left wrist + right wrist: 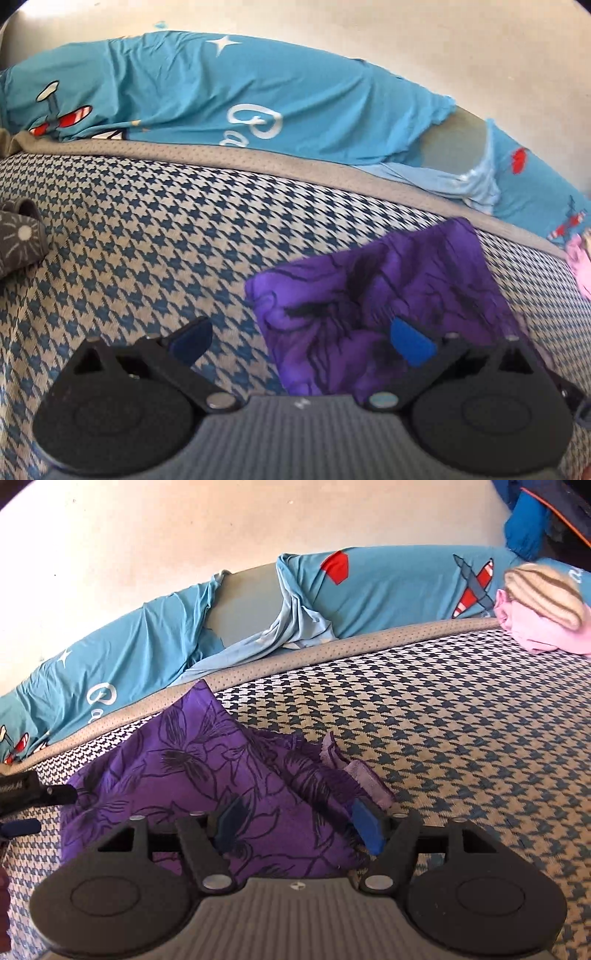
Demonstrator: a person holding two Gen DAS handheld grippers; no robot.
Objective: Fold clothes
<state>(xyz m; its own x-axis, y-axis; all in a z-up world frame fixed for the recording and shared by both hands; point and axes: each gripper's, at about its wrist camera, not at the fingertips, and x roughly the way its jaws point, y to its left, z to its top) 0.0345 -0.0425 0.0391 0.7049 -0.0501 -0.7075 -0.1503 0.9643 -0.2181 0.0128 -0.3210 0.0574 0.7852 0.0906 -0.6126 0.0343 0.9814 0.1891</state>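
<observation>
Houndstooth bedding spreads wide beneath me, a purple floral garment lying folded on it near the far edge. My left gripper and right gripper both stand released, nothing between their pads. I judge this fold finished; next I must fetch another piece.

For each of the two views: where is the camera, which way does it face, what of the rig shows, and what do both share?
Left wrist: on the left gripper, angled down over the houndstooth mattress; the open gripper shows, purple cloth to its right.
Right wrist: on the right gripper, angled down at the purple cloth; the open gripper shows over it, the left gripper at the left edge.
Shared: purple cloth, mattress, blue airplane-print fabric, pink garment.
</observation>
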